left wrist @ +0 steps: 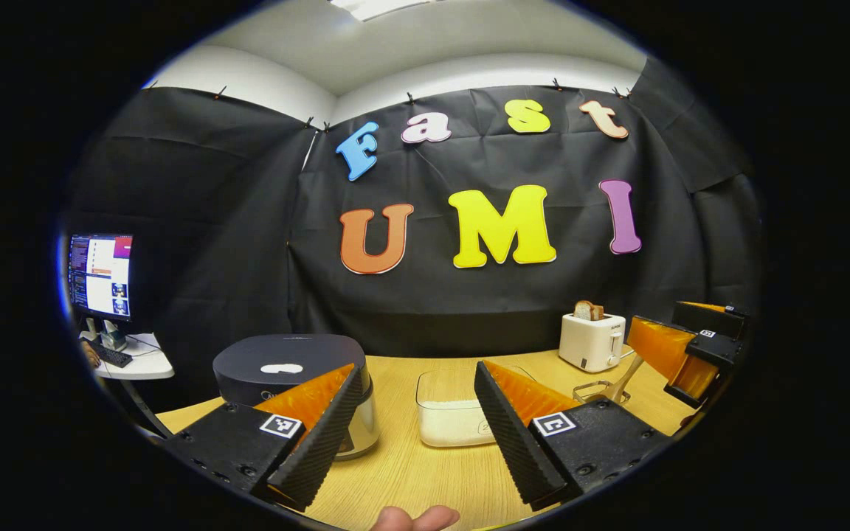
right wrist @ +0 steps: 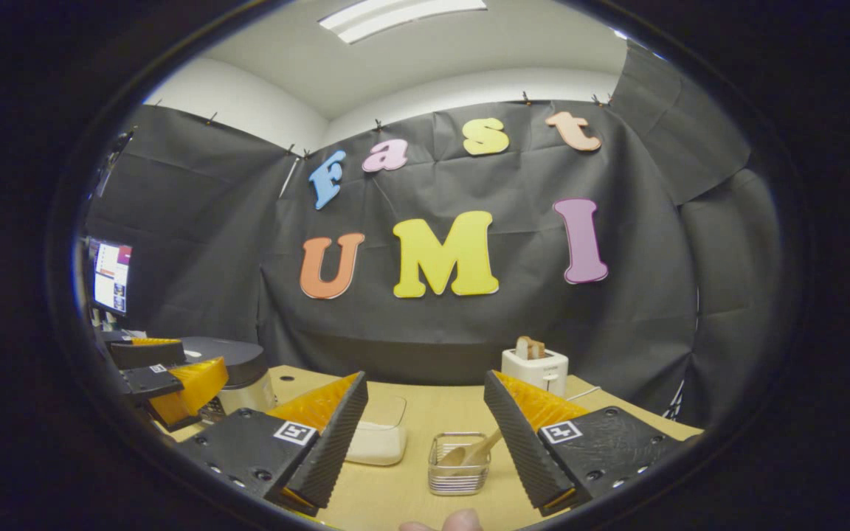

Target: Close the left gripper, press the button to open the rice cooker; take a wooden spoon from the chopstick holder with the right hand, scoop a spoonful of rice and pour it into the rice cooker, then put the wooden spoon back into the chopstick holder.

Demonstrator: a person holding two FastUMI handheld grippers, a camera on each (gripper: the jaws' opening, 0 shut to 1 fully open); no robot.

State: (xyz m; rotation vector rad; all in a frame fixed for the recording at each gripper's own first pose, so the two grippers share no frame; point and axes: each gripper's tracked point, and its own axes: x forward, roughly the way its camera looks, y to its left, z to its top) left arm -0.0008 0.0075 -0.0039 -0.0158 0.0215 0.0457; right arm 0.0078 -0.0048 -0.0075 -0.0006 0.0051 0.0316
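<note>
The rice cooker (left wrist: 288, 365) stands at the table's left with its dark lid down, partly behind my left gripper's left finger. My left gripper (left wrist: 416, 376) hovers open above the table with nothing between its fingers; past it lies a clear container of white rice (left wrist: 454, 417). My right gripper (right wrist: 425, 383) is open too, and just beyond its fingers stands the wire chopstick holder (right wrist: 458, 466) with the wooden spoon (right wrist: 473, 450) leaning in it. The right gripper view also has the rice container (right wrist: 377, 436), the cooker (right wrist: 237, 369) and the left gripper (right wrist: 174, 372) at the left.
A white toaster (left wrist: 591, 341) with a slice of bread stands at the back right of the wooden table (left wrist: 410, 472). The right gripper (left wrist: 679, 335) hangs at the far right above the holder (left wrist: 595, 391). A monitor (left wrist: 100, 274) sits on a side desk at the left.
</note>
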